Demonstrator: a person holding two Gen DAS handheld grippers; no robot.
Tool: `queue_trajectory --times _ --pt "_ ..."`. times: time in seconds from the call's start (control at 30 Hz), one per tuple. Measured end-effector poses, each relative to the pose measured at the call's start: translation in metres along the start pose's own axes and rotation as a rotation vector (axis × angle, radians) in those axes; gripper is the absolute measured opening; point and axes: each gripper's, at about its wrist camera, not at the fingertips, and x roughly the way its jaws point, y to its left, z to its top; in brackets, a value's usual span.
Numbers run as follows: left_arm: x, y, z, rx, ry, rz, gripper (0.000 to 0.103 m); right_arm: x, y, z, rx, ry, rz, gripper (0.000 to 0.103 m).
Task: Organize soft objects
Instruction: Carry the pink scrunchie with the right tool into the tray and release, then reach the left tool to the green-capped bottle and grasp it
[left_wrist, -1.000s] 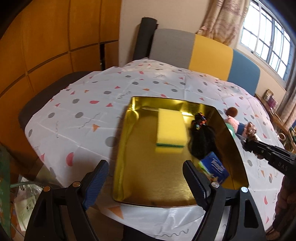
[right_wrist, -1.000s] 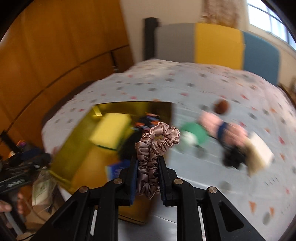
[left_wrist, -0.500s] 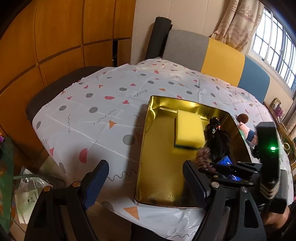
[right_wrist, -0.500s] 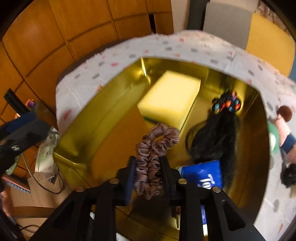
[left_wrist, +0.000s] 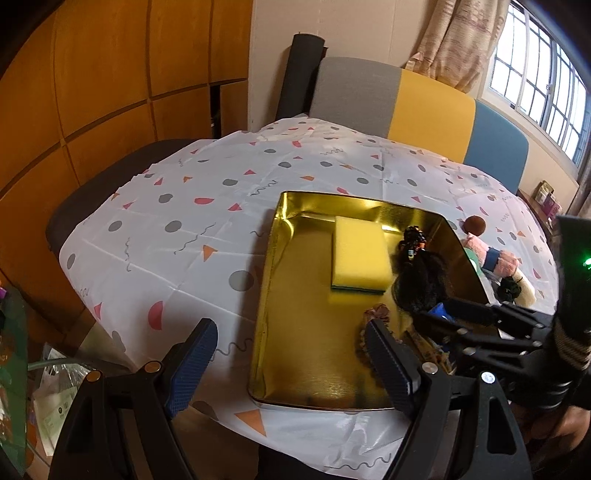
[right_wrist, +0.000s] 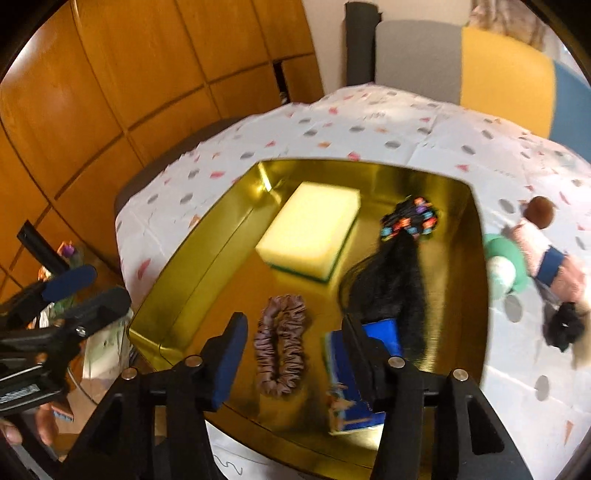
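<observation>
A gold metal tray (right_wrist: 207, 240) (left_wrist: 273, 288) lies on the patterned tablecloth. In it are a yellow sponge (right_wrist: 310, 230) (left_wrist: 360, 258), a black hairpiece with coloured beads (right_wrist: 391, 280) (left_wrist: 417, 284), a blue tissue pack (right_wrist: 354, 373) and a mauve satin scrunchie (right_wrist: 282, 347) (left_wrist: 376, 314). My right gripper (right_wrist: 291, 350) is open above the scrunchie, which lies loose between its fingers. My left gripper (left_wrist: 291, 365) is open and empty over the tray's near left edge.
On the cloth right of the tray lie a pink doll with a brown head (right_wrist: 539, 236) (left_wrist: 487, 251), a green-and-white ball (right_wrist: 506, 269) and a black scrunchie (right_wrist: 565, 325). A grey, yellow and blue chair back (left_wrist: 413, 99) stands behind the table. Clutter lies on the floor at left (left_wrist: 22, 369).
My right gripper carried the mauve scrunchie from the table's right over the tray, then opened and let it drop into the tray. The left gripper shifted slightly and stayed open.
</observation>
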Motion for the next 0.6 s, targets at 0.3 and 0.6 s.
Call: queue_trajectory --times 0.3,0.6 --pt "-0.007 -0.023 0.001 0.055 -0.005 -0.020 0.084 -0.035 -0.031 -0.008 0.042 -0.075 -0.083 0.057" --pt "-0.006 -0.050 0.006 0.106 0.003 -0.065 0.083 -0.072 -0.084 -0.022 0.137 -0.131 -0.171 0.062"
